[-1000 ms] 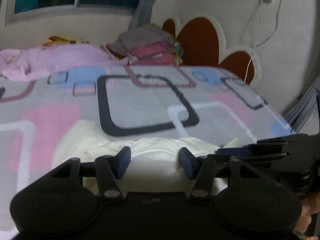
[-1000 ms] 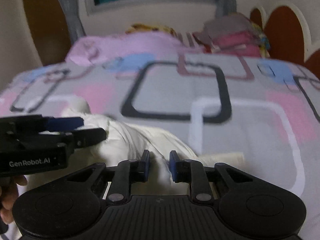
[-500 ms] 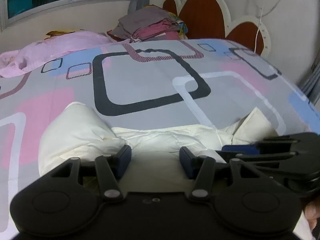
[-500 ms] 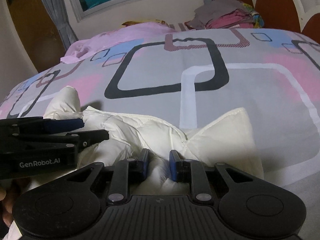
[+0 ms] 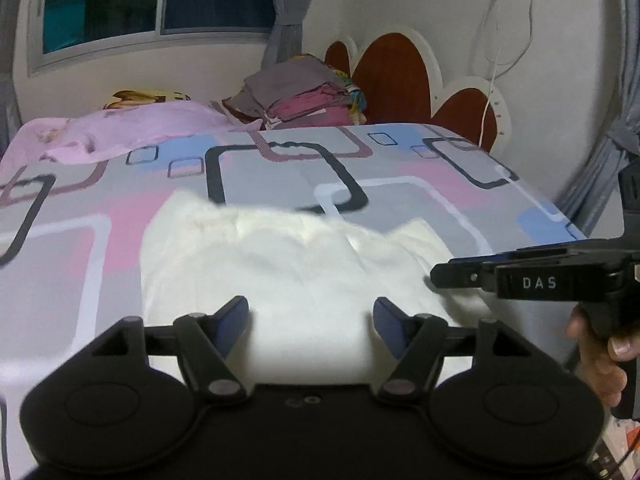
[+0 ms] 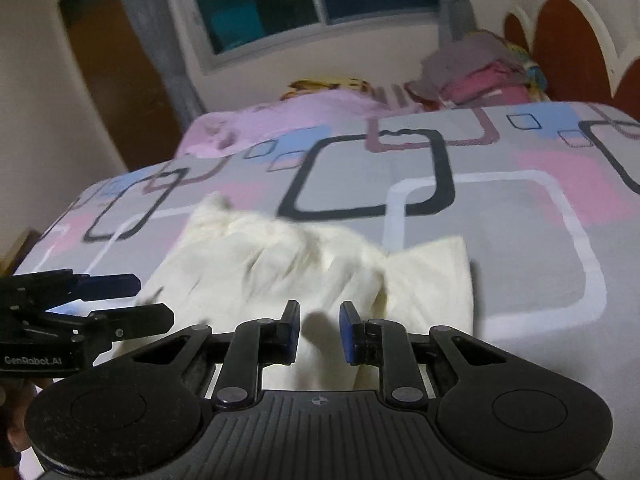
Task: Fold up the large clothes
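Visibly, "DAS" on right claw (image 5: 440, 276), slightly parted, left claw (image 5: 310, 316) just widened, both empty over cream garment (image 5: 280, 256)

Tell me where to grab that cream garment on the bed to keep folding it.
Take the cream garment by its free right flap, coming in from the right edge. That corner lies flat and thin on the bedsheet, while the middle is bunched and thick.

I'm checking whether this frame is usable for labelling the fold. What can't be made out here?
- Cream garment: near edge hidden behind the left gripper body; folds smeared by motion blur in both views.
- Right gripper: whether its pads pinch cloth is unclear, right wrist view.
- Folded pile: single items too small.
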A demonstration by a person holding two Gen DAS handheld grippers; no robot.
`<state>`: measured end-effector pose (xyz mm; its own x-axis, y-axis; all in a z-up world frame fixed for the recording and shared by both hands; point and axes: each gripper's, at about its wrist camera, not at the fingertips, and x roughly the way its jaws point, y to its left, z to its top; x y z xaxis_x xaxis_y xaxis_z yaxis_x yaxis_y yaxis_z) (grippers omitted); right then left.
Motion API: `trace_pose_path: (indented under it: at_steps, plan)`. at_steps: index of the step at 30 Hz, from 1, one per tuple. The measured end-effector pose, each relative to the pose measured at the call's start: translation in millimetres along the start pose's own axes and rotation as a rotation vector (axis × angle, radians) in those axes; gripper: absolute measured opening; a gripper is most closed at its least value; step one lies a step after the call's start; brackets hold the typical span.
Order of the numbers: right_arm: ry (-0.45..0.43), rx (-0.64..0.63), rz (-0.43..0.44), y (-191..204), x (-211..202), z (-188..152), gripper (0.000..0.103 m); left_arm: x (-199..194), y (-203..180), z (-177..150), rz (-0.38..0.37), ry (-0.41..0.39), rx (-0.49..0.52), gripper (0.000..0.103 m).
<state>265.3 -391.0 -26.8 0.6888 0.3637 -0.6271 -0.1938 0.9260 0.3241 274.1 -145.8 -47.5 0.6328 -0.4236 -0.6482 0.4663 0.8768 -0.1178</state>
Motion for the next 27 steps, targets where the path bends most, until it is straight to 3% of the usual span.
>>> trace_pose_path:
  at_steps: [4,7,11,16,19,22,27]
  plan:
    - [0.037,-0.01,0.02,11.0,-3.4,-30.8,0.021,-4.9,-17.6,-32.1,0.045,0.03,0.015,0.065]
    - [0.08,-0.054,-0.012,16.1,12.2,-52.0,0.021,5.2,-20.6,-48.1,0.079,0.048,0.028,0.067]
    - [0.058,-0.08,-0.028,17.1,26.1,-69.2,0.021,14.2,-17.4,-56.2,0.09,0.046,0.019,0.067]
    - [0.088,-0.085,-0.034,16.8,24.5,-62.5,0.021,7.0,-20.0,-58.1,0.11,0.049,0.027,0.065]
    - [0.027,-0.06,0.005,17.4,-7.2,-53.4,0.022,-18.6,-24.8,-56.6,0.124,0.009,0.014,0.067]
    - [0.024,-0.088,0.048,21.6,-28.8,-60.3,0.022,-42.8,-23.2,-63.0,0.127,-0.016,-0.003,0.064]
    - [0.125,-0.116,0.019,24.7,-9.5,-83.4,0.022,-32.3,-13.2,-86.7,0.116,0.071,-0.069,0.058]
